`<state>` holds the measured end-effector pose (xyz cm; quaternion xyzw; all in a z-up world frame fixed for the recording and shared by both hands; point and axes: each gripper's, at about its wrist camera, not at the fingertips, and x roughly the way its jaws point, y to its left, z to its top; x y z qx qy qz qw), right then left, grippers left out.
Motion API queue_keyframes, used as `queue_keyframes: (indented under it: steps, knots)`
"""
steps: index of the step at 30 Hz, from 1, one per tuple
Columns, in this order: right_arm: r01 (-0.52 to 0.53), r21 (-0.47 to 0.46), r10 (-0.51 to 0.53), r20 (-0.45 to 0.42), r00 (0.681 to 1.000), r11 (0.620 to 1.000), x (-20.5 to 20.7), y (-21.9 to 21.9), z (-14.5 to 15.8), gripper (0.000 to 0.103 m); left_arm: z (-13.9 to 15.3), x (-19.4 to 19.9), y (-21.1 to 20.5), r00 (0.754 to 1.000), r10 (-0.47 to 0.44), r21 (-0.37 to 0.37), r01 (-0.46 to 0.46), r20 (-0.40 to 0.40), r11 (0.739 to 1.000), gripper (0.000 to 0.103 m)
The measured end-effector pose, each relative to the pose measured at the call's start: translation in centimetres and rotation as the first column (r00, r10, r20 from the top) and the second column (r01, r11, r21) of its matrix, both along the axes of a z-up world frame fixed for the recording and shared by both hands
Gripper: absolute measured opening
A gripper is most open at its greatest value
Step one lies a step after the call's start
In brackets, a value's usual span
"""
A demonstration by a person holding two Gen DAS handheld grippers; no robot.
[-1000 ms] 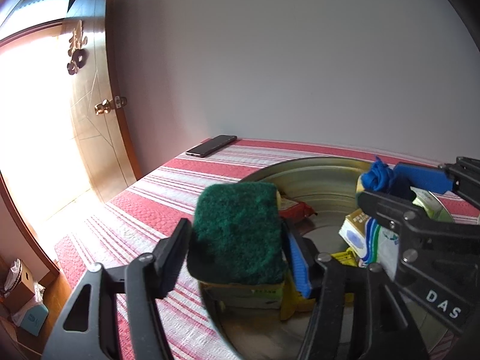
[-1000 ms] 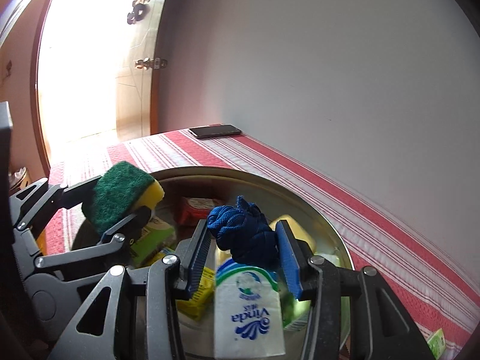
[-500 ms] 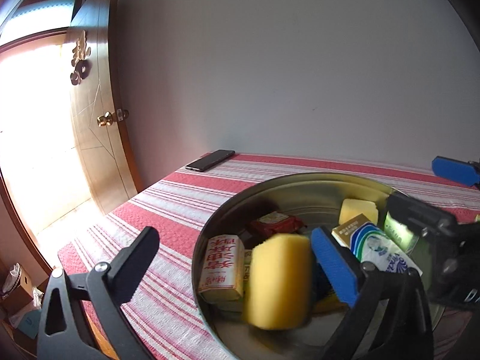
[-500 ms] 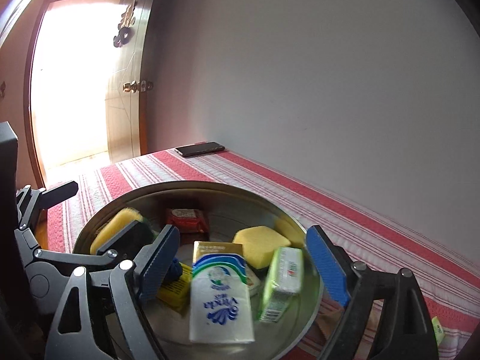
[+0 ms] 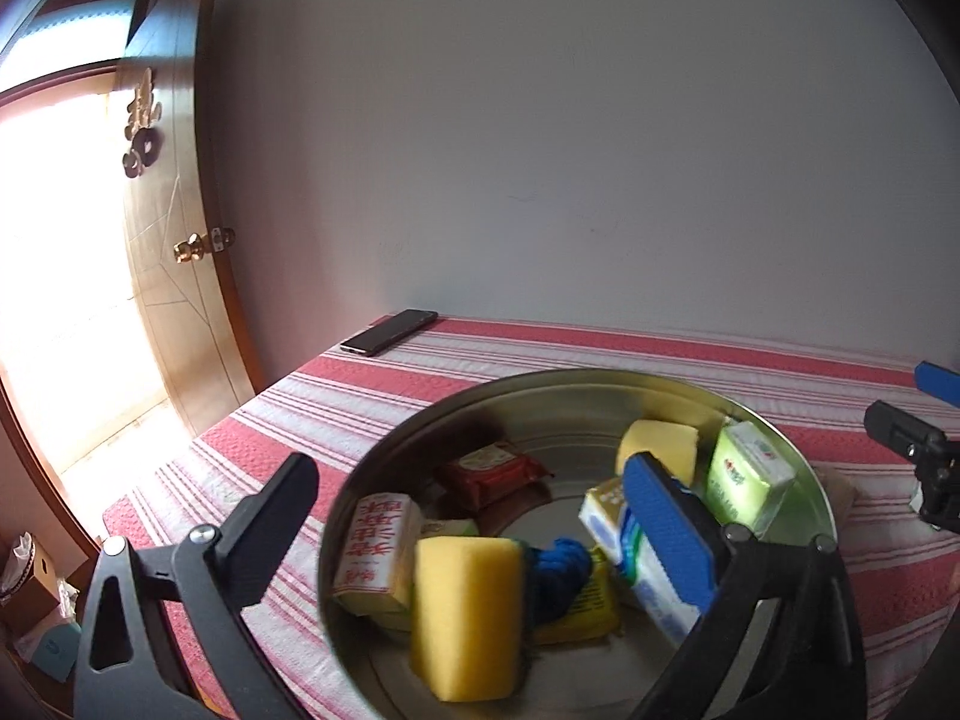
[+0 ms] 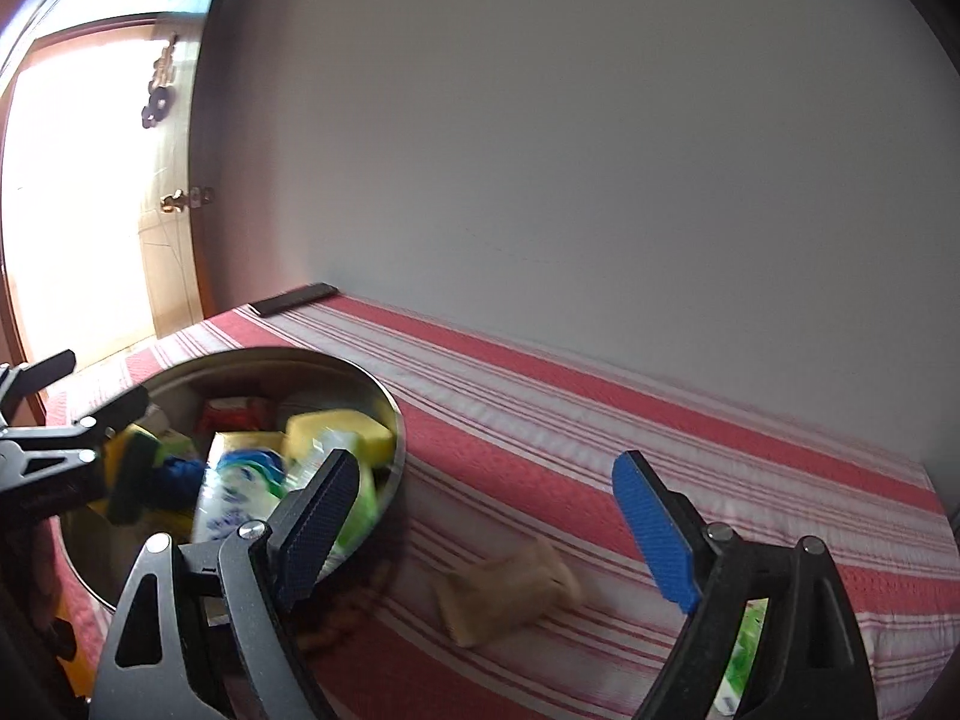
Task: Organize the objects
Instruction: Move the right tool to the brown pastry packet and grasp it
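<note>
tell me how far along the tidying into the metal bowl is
Done: the round metal bowl already holds the yellow-green sponge, blue knotted rope and several packets. In hand: nothing; both grippers are open. Left: the tan packet on the red striped cloth.

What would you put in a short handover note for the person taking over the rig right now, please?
Left gripper: open, nothing held, over the metal bowl.
Right gripper: open, nothing held, over the striped tablecloth right of the bowl.
In the bowl: sponge, blue rope bundle, tissue packs, red packet, a second sponge.
Left outside: brown packet on the cloth, green packet behind the right gripper's finger. The phone lies at the far corner.
</note>
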<state>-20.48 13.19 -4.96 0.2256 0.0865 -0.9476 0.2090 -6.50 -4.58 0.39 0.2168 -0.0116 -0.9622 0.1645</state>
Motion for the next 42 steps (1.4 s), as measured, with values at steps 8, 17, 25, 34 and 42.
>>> queue_keyframes:
  steps: [8,17,25,34,42]
  knots:
    - [-0.120,0.094,0.103,0.172,0.980,0.988,-2.9,0.0,-3.5,0.088,-0.2,0.1,3.9,0.998,-0.068,-0.046,0.068,0.002,0.997,0.103]
    - [-0.162,0.180,0.114,0.251,0.961,0.970,-4.6,-1.0,-6.1,0.088,0.0,-0.3,5.2,0.997,-0.076,-0.069,0.076,0.003,0.995,0.103]
    - [-0.164,0.201,0.094,0.317,0.944,0.966,-5.4,-0.7,-7.1,0.074,-0.1,-0.5,5.1,0.998,-0.062,-0.060,0.063,0.021,0.996,0.103]
    - [-0.098,0.110,0.069,0.243,0.968,0.989,-3.5,2.6,-5.3,0.056,0.3,-0.9,7.5,0.995,-0.098,-0.072,0.099,0.018,0.993,0.103]
    - [-0.015,0.049,0.007,0.155,0.988,0.999,-2.2,5.5,-3.9,0.054,0.3,-0.9,11.7,0.987,-0.161,-0.139,0.163,0.021,0.977,0.103]
